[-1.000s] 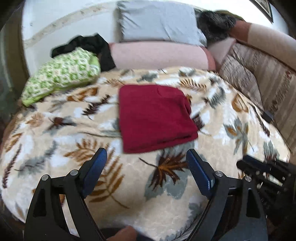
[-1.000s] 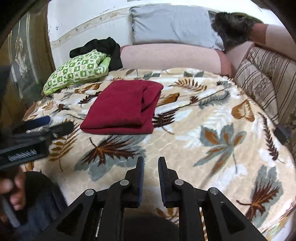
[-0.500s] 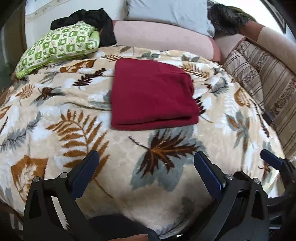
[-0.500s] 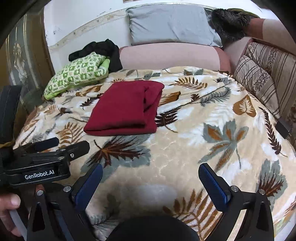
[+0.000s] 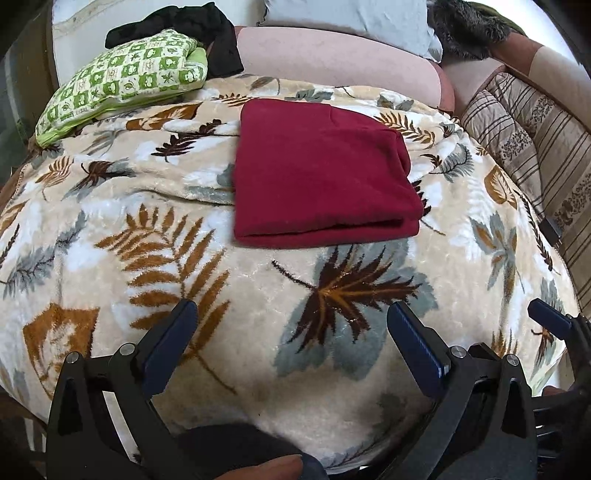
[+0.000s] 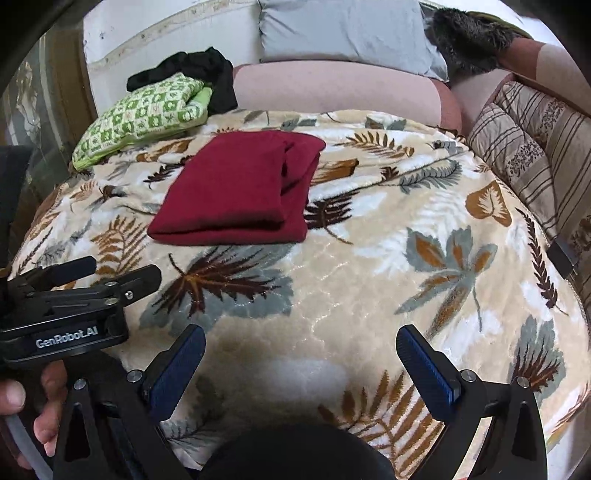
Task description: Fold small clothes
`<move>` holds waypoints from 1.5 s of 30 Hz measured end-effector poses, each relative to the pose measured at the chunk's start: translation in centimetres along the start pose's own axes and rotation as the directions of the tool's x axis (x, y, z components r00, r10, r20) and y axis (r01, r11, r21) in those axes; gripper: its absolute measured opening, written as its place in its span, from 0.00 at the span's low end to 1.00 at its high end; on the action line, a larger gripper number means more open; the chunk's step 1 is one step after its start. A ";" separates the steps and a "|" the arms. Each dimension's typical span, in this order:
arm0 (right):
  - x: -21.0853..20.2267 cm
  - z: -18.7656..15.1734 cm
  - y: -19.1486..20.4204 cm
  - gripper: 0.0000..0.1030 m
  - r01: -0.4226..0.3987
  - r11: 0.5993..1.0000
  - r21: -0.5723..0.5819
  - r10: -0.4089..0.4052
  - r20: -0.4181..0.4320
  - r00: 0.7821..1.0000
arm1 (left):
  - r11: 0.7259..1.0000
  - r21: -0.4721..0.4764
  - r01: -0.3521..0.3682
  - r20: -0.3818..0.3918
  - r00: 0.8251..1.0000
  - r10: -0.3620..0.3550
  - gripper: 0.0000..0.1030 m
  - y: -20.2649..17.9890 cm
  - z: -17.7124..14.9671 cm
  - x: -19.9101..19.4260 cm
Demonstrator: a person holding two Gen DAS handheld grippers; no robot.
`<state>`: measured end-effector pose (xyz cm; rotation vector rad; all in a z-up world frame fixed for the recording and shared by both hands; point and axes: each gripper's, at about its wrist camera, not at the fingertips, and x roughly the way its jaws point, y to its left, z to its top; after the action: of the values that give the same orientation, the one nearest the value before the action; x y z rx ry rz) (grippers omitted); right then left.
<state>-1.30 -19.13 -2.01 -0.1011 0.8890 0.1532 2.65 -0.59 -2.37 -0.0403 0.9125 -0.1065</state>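
- We hold our left gripper (image 5: 291, 338) with its blue-padded jaws spread wide and nothing between them; only the leaf-patterned blanket (image 5: 258, 373) lies under the gap.
- Our right gripper (image 6: 301, 363) is likewise spread wide and empty, tilted down over the same blanket (image 6: 332, 314).
- In the right wrist view, the left gripper's black body (image 6: 70, 306) sits just left of the right gripper's left finger, with a hand (image 6: 33, 398) wrapped around its grip at the lower edge.
- In the left wrist view, a blue fingertip of the right gripper (image 5: 546, 319) pokes in just past the left gripper's right finger.
- Straight ahead of the left gripper, well apart from its tips, the folded red garment (image 5: 321, 173) lies flat on the blanket, its thick folded edge facing us.
- From the right gripper, the same red garment (image 6: 240, 188) lies ahead and to the left, clear of both fingers.
- Beyond the garment, ahead-left, a green checked pillow (image 5: 125, 77) rests at the blanket's far edge, with a black cloth (image 5: 199, 29) bunched behind it.
- Farthest ahead are a pink bolster (image 5: 332, 55) and a grey pillow (image 5: 347, 11); striped cushions (image 5: 535, 122) line the far right.
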 end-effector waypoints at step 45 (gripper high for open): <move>-0.4 -0.1 0.1 1.00 -0.011 1.000 0.007 0.011 0.009 1.000 | 0.998 0.047 -0.036 -0.001 0.999 0.036 0.99 -1.0 -0.4 0.2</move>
<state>-1.61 -19.10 -1.76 -0.0891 0.8808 0.1607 2.37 -1.59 -2.68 0.0194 0.9120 -0.0948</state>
